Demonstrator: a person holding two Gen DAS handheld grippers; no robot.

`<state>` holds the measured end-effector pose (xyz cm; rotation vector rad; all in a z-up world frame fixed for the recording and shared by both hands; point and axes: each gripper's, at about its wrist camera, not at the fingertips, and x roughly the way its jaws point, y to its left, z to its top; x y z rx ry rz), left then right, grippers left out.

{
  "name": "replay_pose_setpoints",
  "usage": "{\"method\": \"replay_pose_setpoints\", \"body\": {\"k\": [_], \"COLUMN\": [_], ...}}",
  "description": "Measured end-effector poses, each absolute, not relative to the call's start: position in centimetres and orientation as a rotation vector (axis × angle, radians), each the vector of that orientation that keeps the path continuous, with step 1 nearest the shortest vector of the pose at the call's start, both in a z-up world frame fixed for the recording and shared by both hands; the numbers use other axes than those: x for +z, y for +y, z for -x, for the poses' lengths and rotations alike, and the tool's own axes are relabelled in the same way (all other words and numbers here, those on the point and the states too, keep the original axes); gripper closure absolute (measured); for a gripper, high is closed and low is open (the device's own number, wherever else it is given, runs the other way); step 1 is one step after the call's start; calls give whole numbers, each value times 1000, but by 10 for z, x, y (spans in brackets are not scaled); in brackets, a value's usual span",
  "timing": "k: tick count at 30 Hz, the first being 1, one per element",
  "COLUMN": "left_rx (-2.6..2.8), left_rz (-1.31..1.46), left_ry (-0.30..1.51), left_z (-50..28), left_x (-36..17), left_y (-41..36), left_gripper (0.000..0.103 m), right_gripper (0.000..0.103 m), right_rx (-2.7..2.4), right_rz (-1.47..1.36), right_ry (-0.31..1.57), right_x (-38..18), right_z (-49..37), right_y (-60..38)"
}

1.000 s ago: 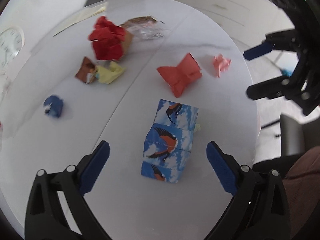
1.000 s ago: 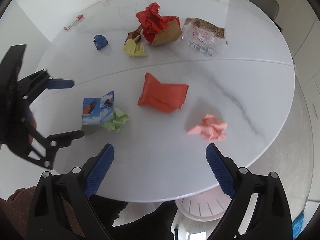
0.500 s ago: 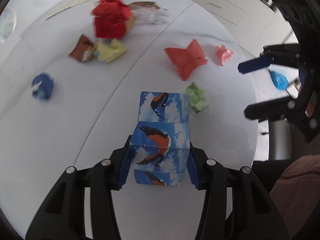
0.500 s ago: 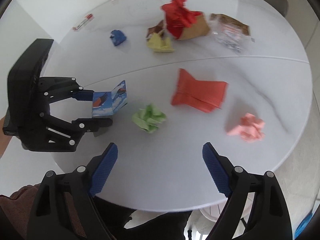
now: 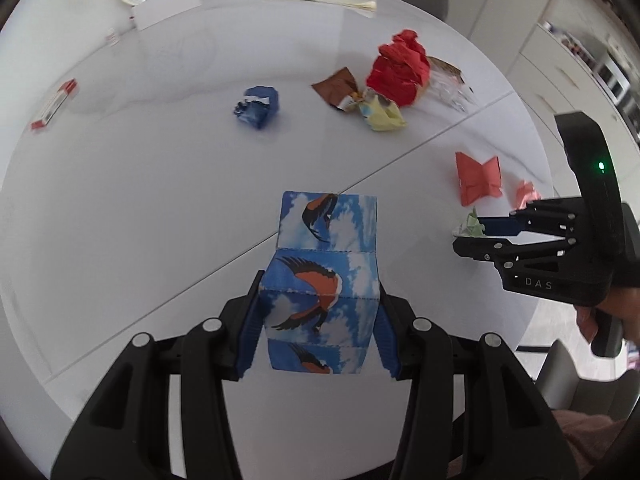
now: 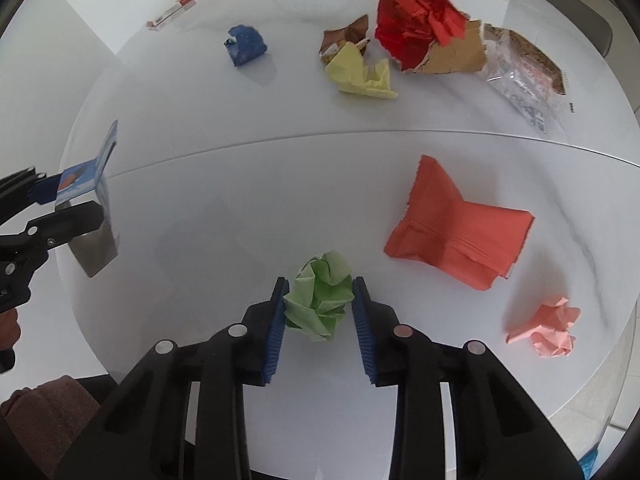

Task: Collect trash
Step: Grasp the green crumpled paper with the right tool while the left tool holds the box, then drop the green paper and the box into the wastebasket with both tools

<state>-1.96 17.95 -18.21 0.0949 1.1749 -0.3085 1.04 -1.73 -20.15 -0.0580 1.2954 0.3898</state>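
Blue bird-print carton [image 5: 320, 276] is pinched between the pads of the left gripper [image 5: 318, 320], held above the white round table [image 5: 140, 208]. Meanwhile the right gripper [image 6: 319, 308] has its pads pressed against a crumpled green paper ball [image 6: 319, 300] sitting near the table's front edge. Beside it lie an orange-red pouch [image 6: 456, 224] and a pink paper wad [image 6: 546, 326], with a red tissue clump [image 6: 416, 16], yellow paper [image 6: 360, 72] and blue wad [image 6: 245, 45] further back.

Five crumpled paper wads [image 6: 319, 295], four wrappers [image 6: 456, 226], one bird-print carton [image 5: 322, 276], two claws [image 6: 319, 312].
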Motion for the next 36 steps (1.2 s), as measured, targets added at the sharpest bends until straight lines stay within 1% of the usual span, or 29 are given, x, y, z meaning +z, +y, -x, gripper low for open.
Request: {"method": "replay_pose_setpoints", "body": {"k": [3,6,11,14,18,24,25,27,28,29,30,33,35,36], "left_rx": [-285,-302,-386,-454,-513,-565,-578,-593,-603,-606,-611,-641,-668,-677], "left_rz": [-84,-130,-195,-189,-213,-269,-277,-301,-323,-344,-367,-403,-417,-424], "left_ry": [1167,1146,1106,1095,1079,1072,1074,1079,1080,1079,1078,1086,1096,1100], "left_z": [19,22,35,45,59,83,87,95,99,103,108,120,128,131], "left_x": [-177,-169,-149,-137,-128,-125,-125,-127,-129,-131,-133,-137,-141,-144], "left_y": [173,154,112,87,45,-14,-24,-42,-52,-61,-72,-99,-117,-125], "left_gripper": [56,56,56,56,56,56,56,56,56,56,56,56,56,56], "right_gripper": [73,73,72,72,71,71,69,61,53,48,46,40,30,29], "right_rx": [378,356,246,138,36,10,12,18,14,14,9,8,-1,-10], "right_rz": [18,-44,-144,-160,-201,-276,-282,-286,-287,-291,-299,-329,-340,-336], "right_ry": [1276,1244,1175,1175,1244,1382,1411,1444,1478,1508,1532,1532,1489,1469], "right_x": [-192,-174,-129,-124,-163,-272,-291,-320,-337,-349,-359,-359,-343,-334], "right_z": [-5,8,57,88,112,116,114,113,111,109,109,128,134,138], "right_y": [-28,-49,-119,-165,-221,-264,-266,-269,-271,-272,-275,-294,-305,-311]}}
